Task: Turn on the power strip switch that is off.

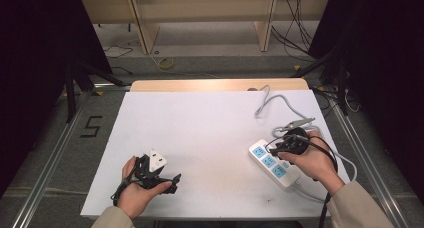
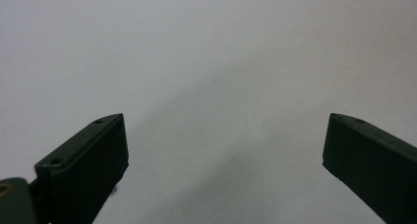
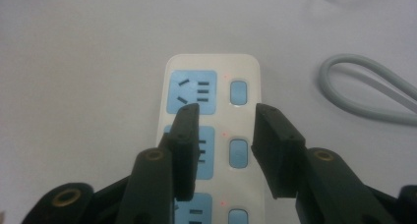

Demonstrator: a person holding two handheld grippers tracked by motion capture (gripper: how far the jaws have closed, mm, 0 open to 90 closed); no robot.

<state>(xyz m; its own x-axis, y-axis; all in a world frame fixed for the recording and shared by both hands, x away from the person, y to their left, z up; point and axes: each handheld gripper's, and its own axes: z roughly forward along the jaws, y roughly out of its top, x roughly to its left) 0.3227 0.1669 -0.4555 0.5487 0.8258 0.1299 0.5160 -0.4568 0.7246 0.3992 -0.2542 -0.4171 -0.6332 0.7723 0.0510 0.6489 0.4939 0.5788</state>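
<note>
Here, the white power strip (image 1: 272, 163) lies at the near right of the white table (image 1: 200, 138), under the right gripper (image 1: 276, 148).
Seen in the right gripper view, its jaws stand partly apart over the strip's middle switch (image 3: 238, 153), pressing on nothing; a grey cable (image 1: 280, 105) runs off toward the far edge. At the near left, the left gripper (image 1: 172, 183) rests with jaws wide apart over bare table.

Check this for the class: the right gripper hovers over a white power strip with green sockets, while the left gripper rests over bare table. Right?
Not quite. The power strip has blue sockets, not green, as the right gripper view shows. The right gripper does hover over it, and the left gripper is over bare table.
</note>
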